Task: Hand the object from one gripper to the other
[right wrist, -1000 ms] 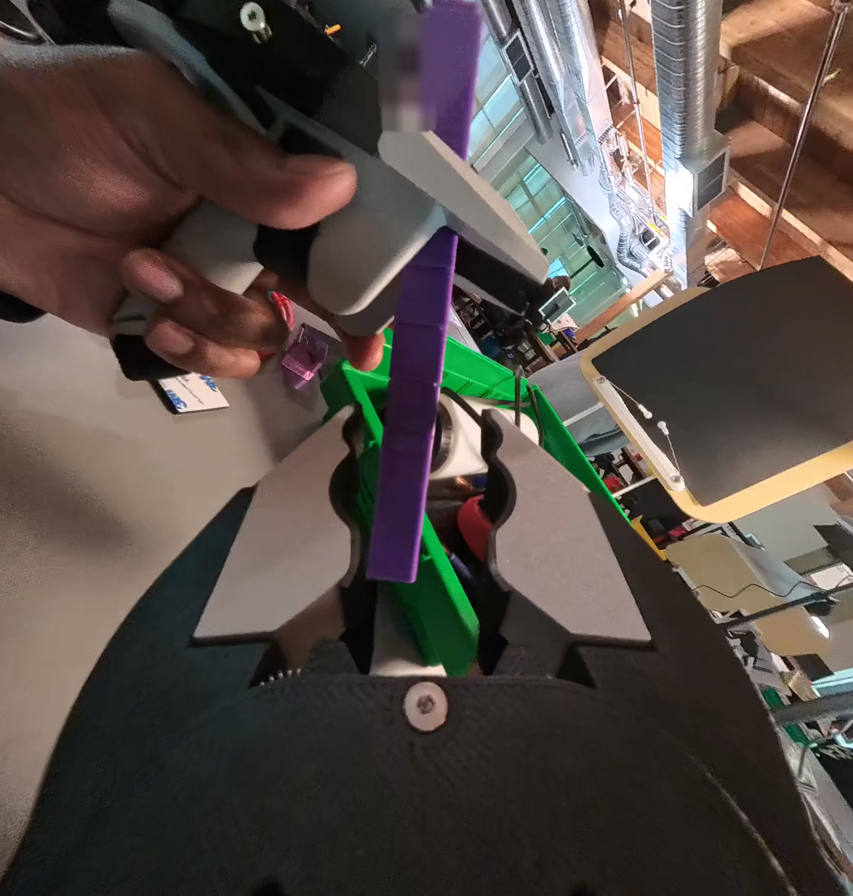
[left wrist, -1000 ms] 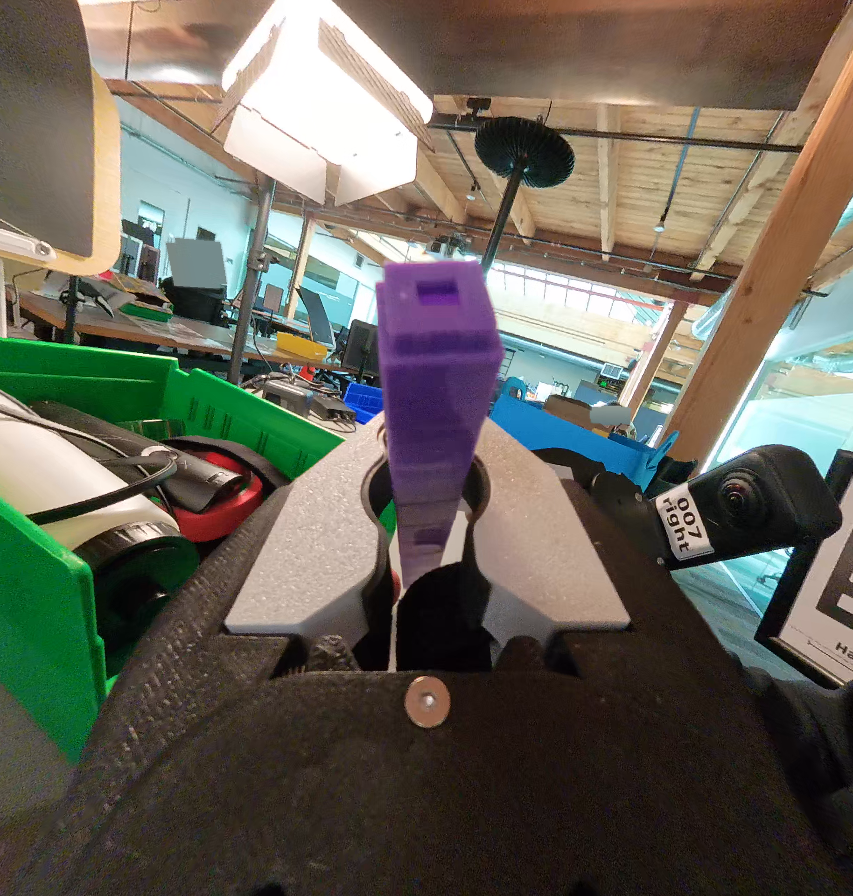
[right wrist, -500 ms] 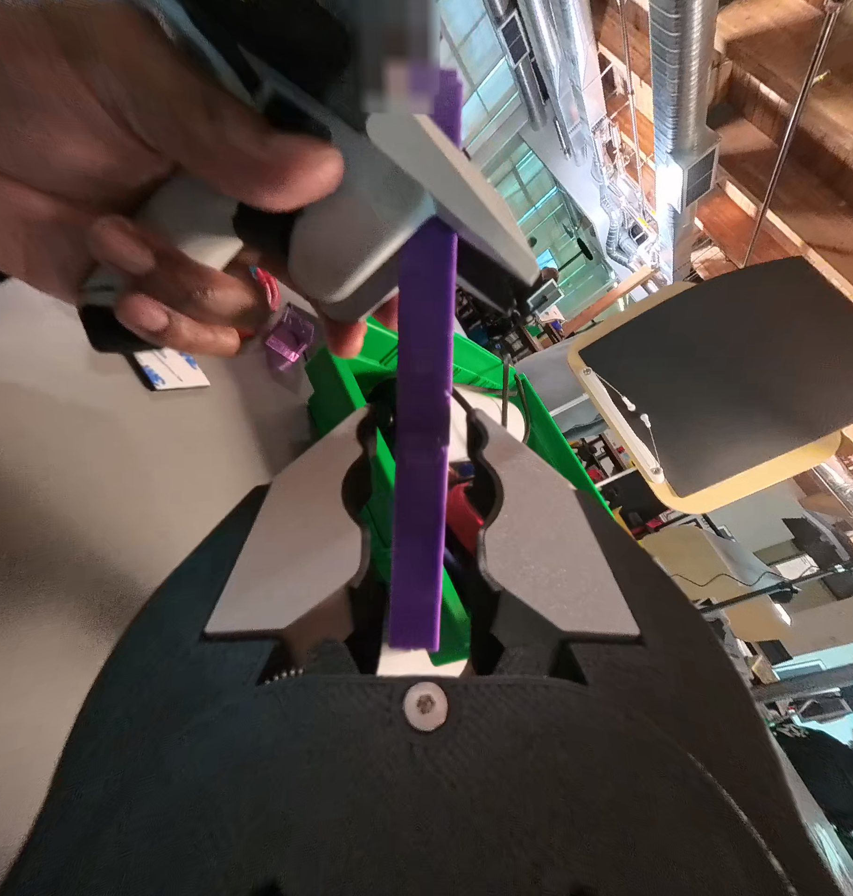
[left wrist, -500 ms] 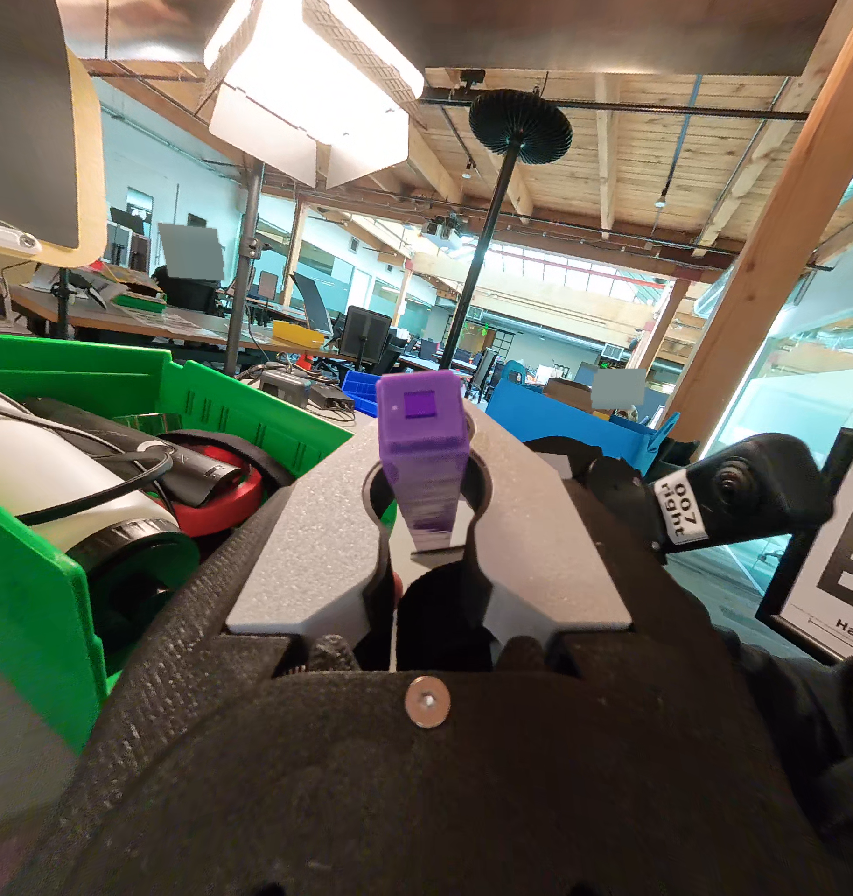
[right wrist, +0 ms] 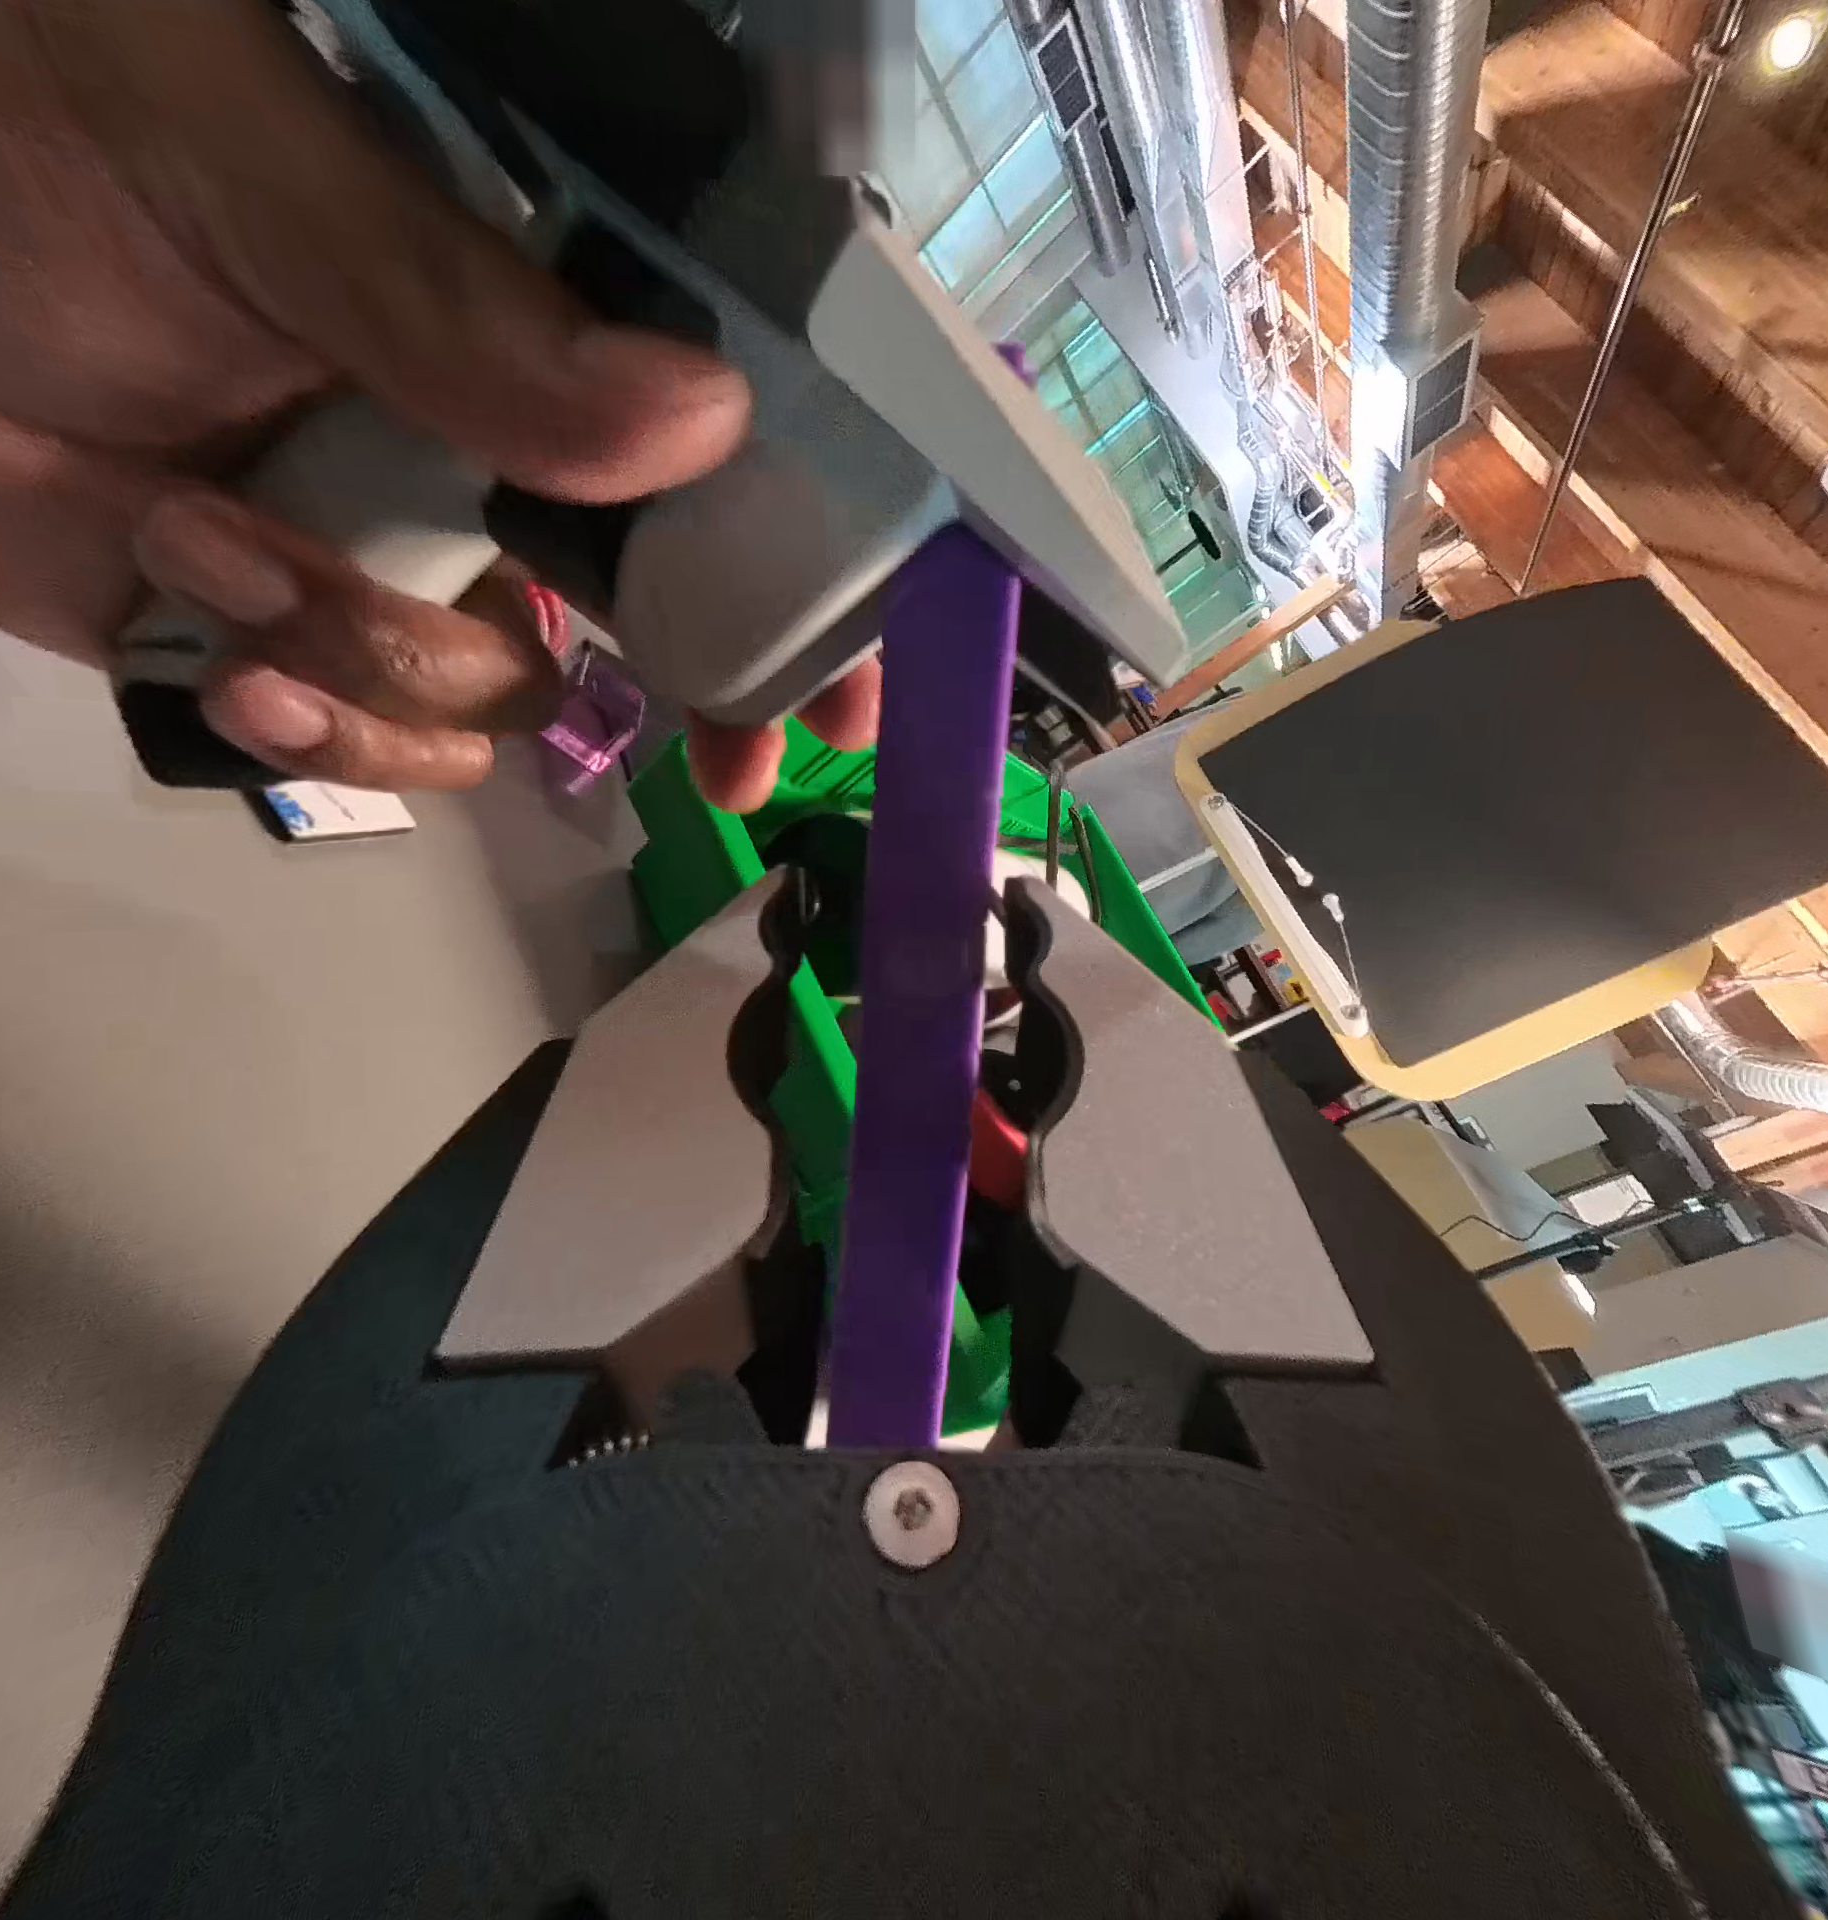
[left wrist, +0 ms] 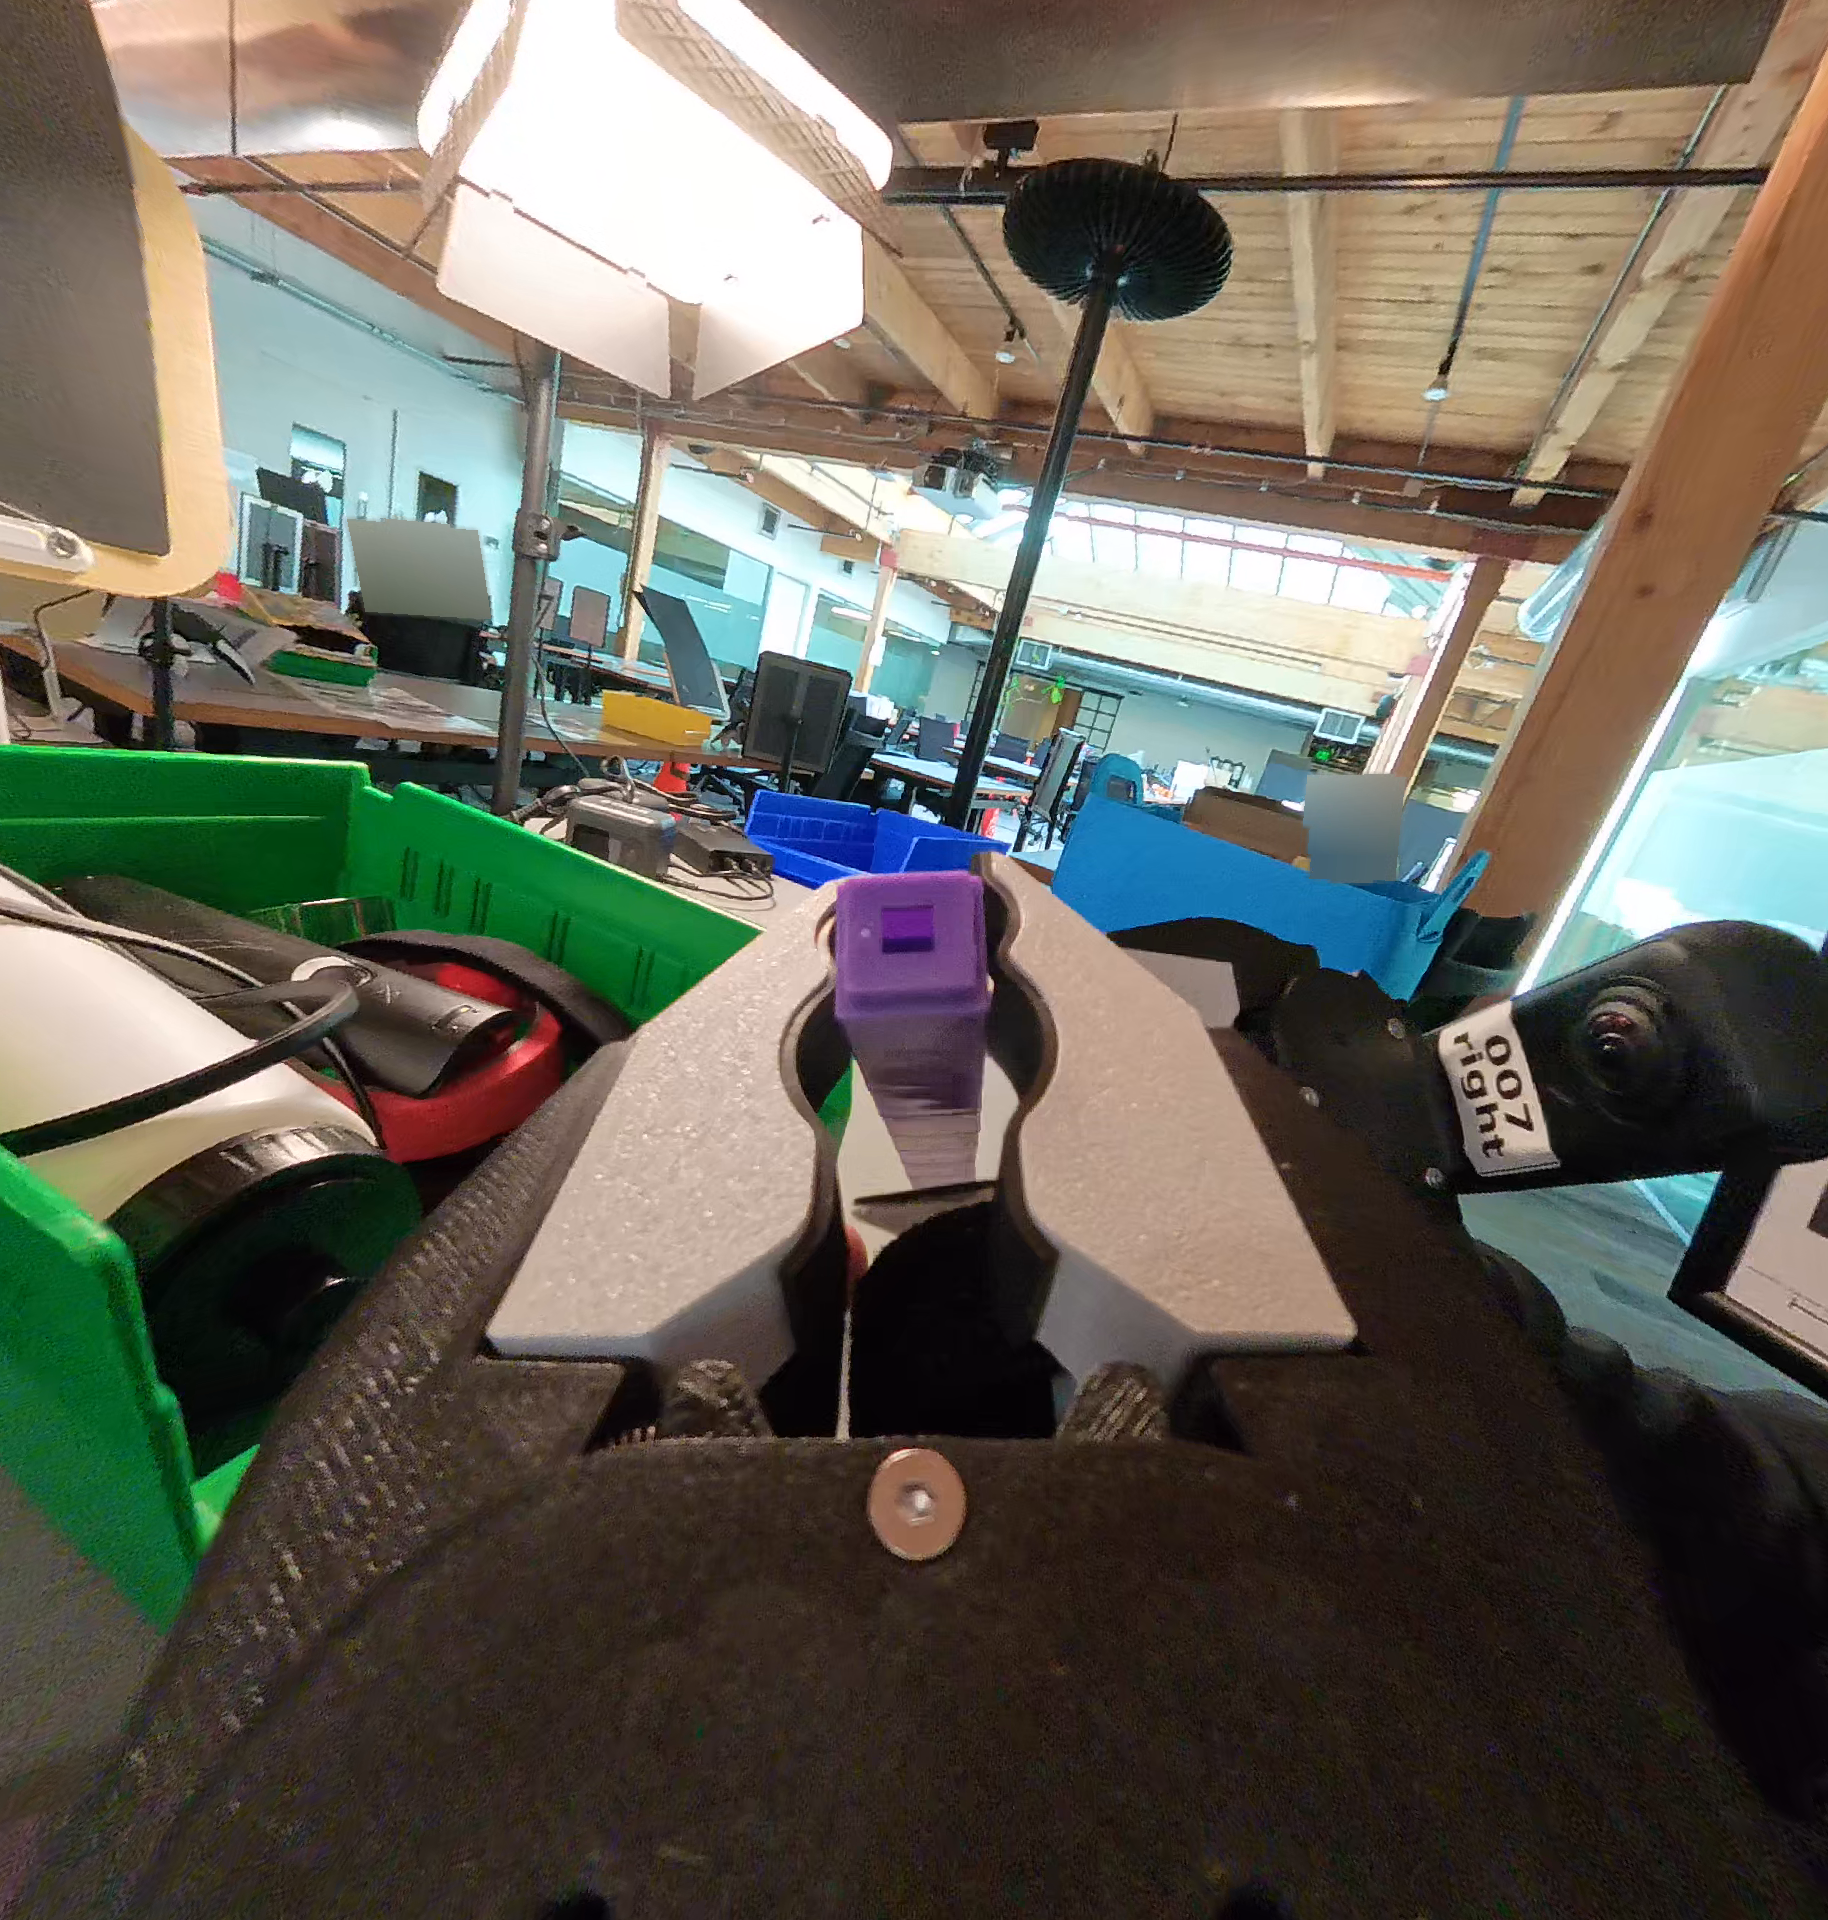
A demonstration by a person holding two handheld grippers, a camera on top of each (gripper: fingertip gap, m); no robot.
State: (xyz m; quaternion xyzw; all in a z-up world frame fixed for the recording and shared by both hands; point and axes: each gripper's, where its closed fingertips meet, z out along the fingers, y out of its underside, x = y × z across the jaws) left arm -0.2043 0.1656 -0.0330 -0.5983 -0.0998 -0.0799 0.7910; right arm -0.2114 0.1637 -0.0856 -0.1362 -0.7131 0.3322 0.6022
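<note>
A long purple bar [right wrist: 915, 1039] runs from my left gripper [right wrist: 920, 499] down between the fingers of my right gripper [right wrist: 899, 894]. Its lower end reaches the base of the right jaws. The right fingers stand apart, with a gap on the bar's left side. The left gripper, held by a hand [right wrist: 318, 416], grips the bar near its upper end. In the left wrist view the bar's square end [left wrist: 910, 951] sits level with the tips of my left gripper [left wrist: 905, 904], which is shut on it. The right gripper's black body [left wrist: 1616, 1049] shows at the right.
A green bin [left wrist: 474, 883] holds a white cylinder, a red ring and black gear; it also shows in the right wrist view [right wrist: 702, 862]. A small clear purple cube [right wrist: 593, 717] and a white card [right wrist: 338, 810] lie on the grey table. A black panel [right wrist: 1512, 810] hangs at the right. My right fingertips sit around 6 cm from my left ones. My right gripper is the nearer one to the white card [right wrist: 338, 810]: about 12 cm, against 20 cm.
The bar has gone deeper between the right fingers, down to their base. It sticks out far less beyond the left fingertips. The right fingers have stayed apart.
</note>
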